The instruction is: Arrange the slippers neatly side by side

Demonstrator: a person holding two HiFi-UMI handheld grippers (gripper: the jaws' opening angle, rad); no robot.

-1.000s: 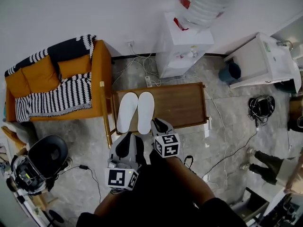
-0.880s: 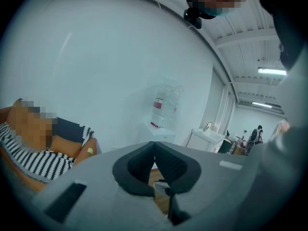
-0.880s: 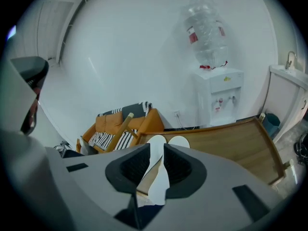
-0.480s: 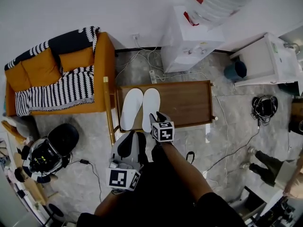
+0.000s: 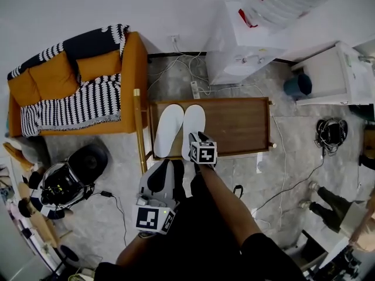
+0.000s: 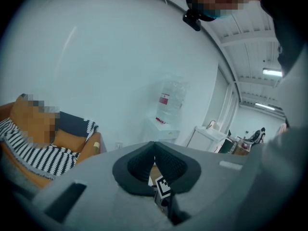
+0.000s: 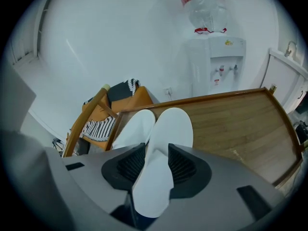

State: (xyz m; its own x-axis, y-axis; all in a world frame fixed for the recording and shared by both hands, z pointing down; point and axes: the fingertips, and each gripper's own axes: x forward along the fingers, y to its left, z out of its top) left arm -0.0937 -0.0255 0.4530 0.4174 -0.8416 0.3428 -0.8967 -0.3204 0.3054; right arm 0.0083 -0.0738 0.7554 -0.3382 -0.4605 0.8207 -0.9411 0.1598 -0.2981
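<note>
Since the earlier frame the right gripper [image 5: 198,137] has come down to the near end of the right slipper [image 5: 194,126], and its jaws have just been opening. They now stand apart, one on each side of this slipper's near end, w/ the white sole between them. I cannot tell if the pads touch its edges. The biggest thing is the orange sofa [image 5: 76,92] at far left, w/ a black-and-white striped blanket [image 5: 73,107] over it. At far right stands the white water dispenser [image 5: 243,45], a big bottle on top. Between them, nearer, is the low wooden table [image 5: 234,124] on the grey floor. Both slippers lie flat at the table's left end, toes pointing far. The left slipper [image 5: 169,130] is just beside the right one, approx. parallel, and their inner edges meet near the toes. The left gripper [image 5: 162,165] hangs near of the table, left of the right gripper, over the floor. Its jaws are together w/ nothing between them.
</note>
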